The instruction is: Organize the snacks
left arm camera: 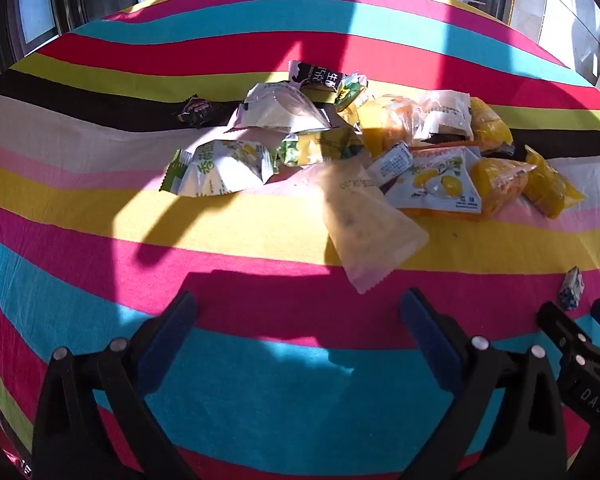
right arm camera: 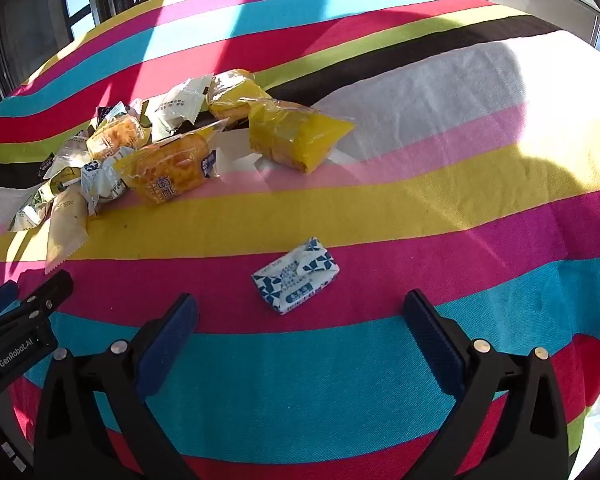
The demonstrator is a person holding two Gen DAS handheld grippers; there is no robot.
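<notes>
My left jaws [left arm camera: 298, 312] and my right jaws [right arm camera: 300, 314] both stand wide open and hold nothing, each one above the striped cloth [right arm camera: 420, 208] of the bench. In the right wrist view the small blue-and-white packet [right arm camera: 296, 276] lies alone at the centre, just beyond my right jaws, with its long axis running from lower left to upper right. The heap of snacks [left arm camera: 340, 148] fills the middle of the left wrist view, and its pale long packet [left arm camera: 364, 220] points toward the lower right.
</notes>
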